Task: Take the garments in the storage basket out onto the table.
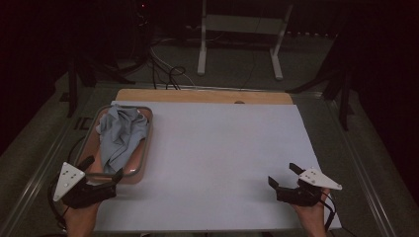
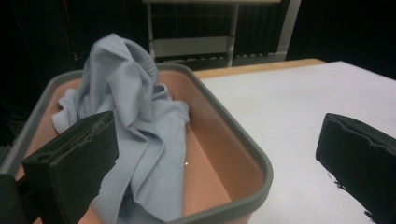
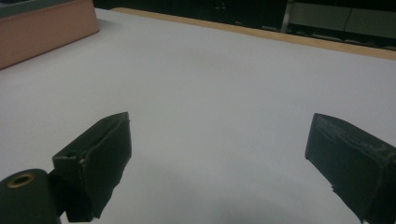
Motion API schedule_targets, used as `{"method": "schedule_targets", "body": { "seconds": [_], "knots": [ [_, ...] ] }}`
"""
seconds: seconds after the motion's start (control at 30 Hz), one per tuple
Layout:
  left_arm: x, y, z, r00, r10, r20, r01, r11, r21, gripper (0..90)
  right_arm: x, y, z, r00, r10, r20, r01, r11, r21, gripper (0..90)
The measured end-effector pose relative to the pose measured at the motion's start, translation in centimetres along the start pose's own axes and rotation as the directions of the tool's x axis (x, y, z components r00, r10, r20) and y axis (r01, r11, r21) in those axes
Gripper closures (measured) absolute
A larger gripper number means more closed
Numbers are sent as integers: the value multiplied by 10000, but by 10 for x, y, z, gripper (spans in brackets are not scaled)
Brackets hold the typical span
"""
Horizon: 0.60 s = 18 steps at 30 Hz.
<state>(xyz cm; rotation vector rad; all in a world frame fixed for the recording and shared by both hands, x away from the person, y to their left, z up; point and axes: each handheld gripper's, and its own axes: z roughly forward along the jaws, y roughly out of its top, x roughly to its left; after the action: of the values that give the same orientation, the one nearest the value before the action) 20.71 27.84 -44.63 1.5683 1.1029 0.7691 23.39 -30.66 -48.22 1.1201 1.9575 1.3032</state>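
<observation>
So: grey cloth (image 1: pixel 120 134) sits bunched in the tub (image 1: pixel 143 163), counter's (image 1: pixel 222 158) far-left. Left gripper (image 1: pixel 101 168) fingers released at the tub's near rim; go in over it, pinch a top fold, lift straight. Right gripper (image 1: pixel 284 174) released, empty, ready to catch a corner.

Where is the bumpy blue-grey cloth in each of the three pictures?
High view: the cloth lies crumpled in the bin at the table's left, just beyond the left gripper.
Left gripper view: it fills the left half, heaped in the bin.
Right gripper view: not in it; a bin wall sits at the top left.
Shared landmark: the white sheet covering the table.
</observation>
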Motion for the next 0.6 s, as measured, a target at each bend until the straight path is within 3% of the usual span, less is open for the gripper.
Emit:
{"method": "schedule_targets", "body": {
  "seconds": [0.23, 0.4, 0.6],
  "knots": [
    [5, 11, 0, 9992, 358, -181, -358, 9994, 23, 3, 1, 0, 0, 10000, -79, 21, 79, 10000, 27, 70],
    [11, 27, 3, 9998, -56, -184, 60, 9997, 217, 3, 1, 0, 1, 9999, -92, 46, 92, 10000, 15, 71],
    [20, 38, 10, 9992, -109, -377, 120, 9995, 283, 3, 1, 0, 0, 9999, -85, 54, 85, 10000, 3, 70]
  ]
}}
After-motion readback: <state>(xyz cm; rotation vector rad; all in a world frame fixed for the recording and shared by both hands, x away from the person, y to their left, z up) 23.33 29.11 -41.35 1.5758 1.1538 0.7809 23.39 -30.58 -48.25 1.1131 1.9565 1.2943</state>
